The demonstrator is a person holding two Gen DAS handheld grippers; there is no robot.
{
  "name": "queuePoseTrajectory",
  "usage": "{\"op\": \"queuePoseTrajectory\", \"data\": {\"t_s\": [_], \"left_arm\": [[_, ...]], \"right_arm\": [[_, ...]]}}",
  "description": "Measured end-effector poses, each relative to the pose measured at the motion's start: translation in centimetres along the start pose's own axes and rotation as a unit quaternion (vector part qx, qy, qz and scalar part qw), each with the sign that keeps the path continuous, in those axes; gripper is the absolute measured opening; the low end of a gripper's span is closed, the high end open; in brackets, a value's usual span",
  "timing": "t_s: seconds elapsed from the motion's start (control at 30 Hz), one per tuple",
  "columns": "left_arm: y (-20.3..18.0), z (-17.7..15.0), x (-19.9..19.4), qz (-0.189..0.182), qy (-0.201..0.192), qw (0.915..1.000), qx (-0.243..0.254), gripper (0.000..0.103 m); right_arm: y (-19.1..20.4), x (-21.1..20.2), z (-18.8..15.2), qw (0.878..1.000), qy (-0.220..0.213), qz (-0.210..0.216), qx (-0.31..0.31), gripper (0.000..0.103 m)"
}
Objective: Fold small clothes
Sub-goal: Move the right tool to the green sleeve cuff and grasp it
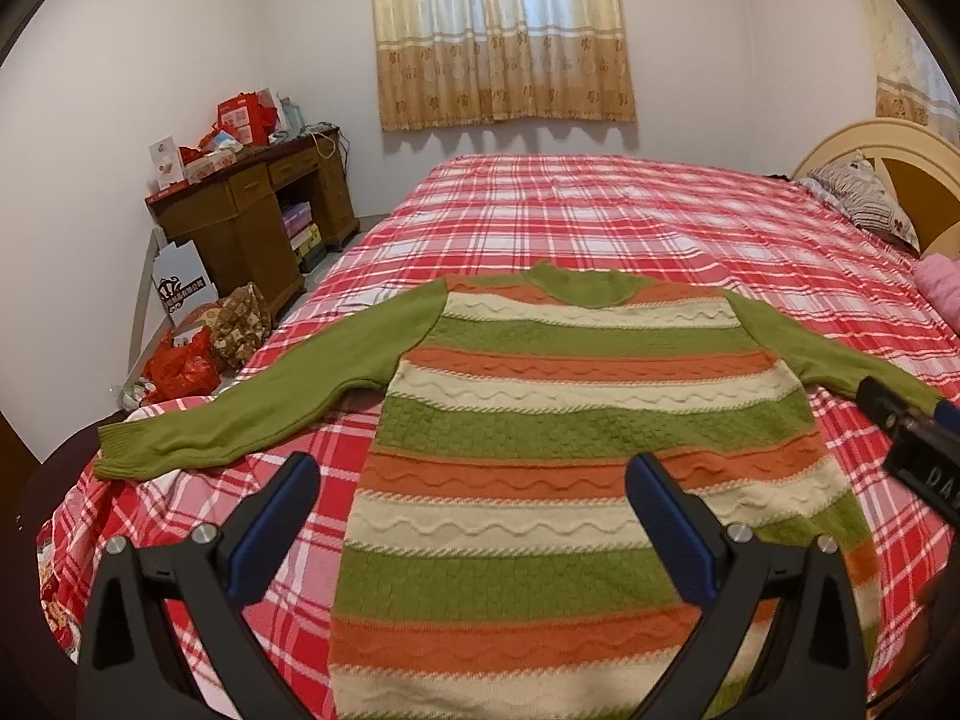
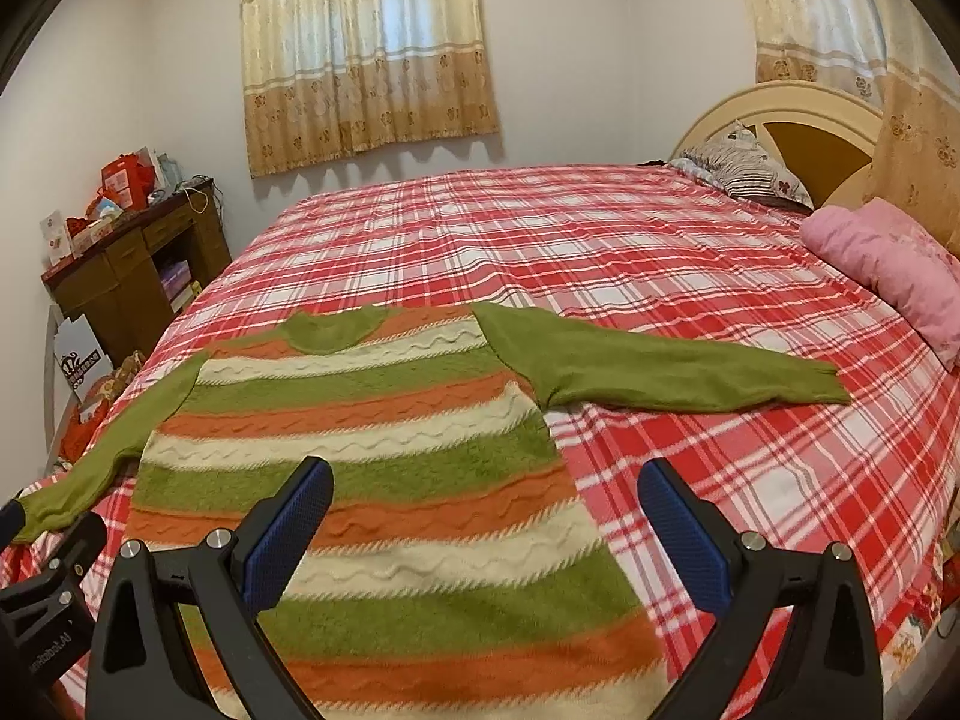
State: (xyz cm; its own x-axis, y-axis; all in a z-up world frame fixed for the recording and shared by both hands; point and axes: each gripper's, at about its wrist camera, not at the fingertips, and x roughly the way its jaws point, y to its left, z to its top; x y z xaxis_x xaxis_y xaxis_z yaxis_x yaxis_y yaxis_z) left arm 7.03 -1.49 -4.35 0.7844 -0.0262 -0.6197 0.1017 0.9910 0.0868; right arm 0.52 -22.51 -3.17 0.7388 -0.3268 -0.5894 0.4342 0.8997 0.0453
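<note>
A striped sweater (image 1: pixel 570 420) lies flat and face-up on the bed (image 1: pixel 600 216), collar toward the far side, hem toward the cameras. Its body carries horizontal bands of green, orange and cream with raised wavy cable lines; collar and both sleeves are plain green. The left sleeve (image 1: pixel 252 402) stretches out toward the near left corner of the bed, its cuff at the mattress edge. The right sleeve (image 2: pixel 660 369) extends straight out across the red-and-white plaid bedspread (image 2: pixel 750 480) toward a pink pillow (image 2: pixel 894 264).

The left gripper (image 1: pixel 474 480) hangs above the lower left part of the sweater; its jaws stand wide apart with nothing between them, one blue pad over bare bedspread, the other over the knit. The right gripper (image 2: pixel 486 486) hangs above the sweater's lower right side seam, jaws likewise spread wide and empty, the left finger over the sweater and the right finger over the plaid. Neither gripper touches the fabric.

A striped pillow (image 1: pixel 864 198) rests against the cream headboard (image 2: pixel 780 114). Beyond the bed, a brown wooden desk (image 1: pixel 252 222) cluttered with red boxes stands against the wall, bags lie on the floor beside it, and a yellow floral curtain (image 1: pixel 498 30) covers the window.
</note>
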Motion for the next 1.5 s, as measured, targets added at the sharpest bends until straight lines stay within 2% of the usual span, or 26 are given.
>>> {"op": "queuePoseTrajectory", "data": {"t_s": [0.3, 0.6, 0.9, 1.07, 1.17, 1.33, 1.37, 1.43, 1.5], "left_arm": [[-0.7, 3.4, 3.2, 0.017, 0.006, 0.9998, -0.006, 0.103], [-3.1, 6.6, 5.3, -0.003, 0.014, 0.9998, -0.012, 0.103], [-5.7, 6.2, 7.4, -0.012, 0.033, 0.9994, 0.003, 0.103], [-5.9, 5.4, 9.3, -0.003, 0.061, 0.9982, 0.0, 0.103], [-6.1, 5.2, 9.5, 0.005, 0.063, 0.998, 0.005, 0.103], [-5.5, 5.1, 9.5, 0.026, 0.053, 0.9982, 0.013, 0.103], [-5.2, 5.0, 9.6, 0.027, 0.055, 0.9981, 0.011, 0.103], [-4.8, 4.8, 10.2, 0.031, 0.062, 0.9976, 0.004, 0.103], [-4.5, 4.5, 10.7, 0.031, 0.072, 0.9969, -0.003, 0.103]], "right_arm": [[-5.0, 4.2, 4.0, 0.998, 0.001, -0.056, 0.029, 0.102], [-11.1, 7.0, 6.5, 0.991, 0.001, -0.125, 0.047, 0.102], [-18.1, 10.5, 6.8, 0.977, 0.022, -0.2, 0.065, 0.102], [-22.7, 11.7, 6.1, 0.968, 0.044, -0.225, 0.104, 0.102], [-24.5, 12.3, 5.8, 0.962, 0.051, -0.243, 0.109, 0.102], [-31.3, 13.2, 5.2, 0.947, 0.055, -0.249, 0.195, 0.102], [-32.8, 13.4, 4.9, 0.943, 0.06, -0.248, 0.216, 0.1], [-34.9, 14.2, 4.1, 0.935, 0.075, -0.241, 0.247, 0.089], [-36.4, 15.5, 3.2, 0.929, 0.103, -0.232, 0.27, 0.074]]}}
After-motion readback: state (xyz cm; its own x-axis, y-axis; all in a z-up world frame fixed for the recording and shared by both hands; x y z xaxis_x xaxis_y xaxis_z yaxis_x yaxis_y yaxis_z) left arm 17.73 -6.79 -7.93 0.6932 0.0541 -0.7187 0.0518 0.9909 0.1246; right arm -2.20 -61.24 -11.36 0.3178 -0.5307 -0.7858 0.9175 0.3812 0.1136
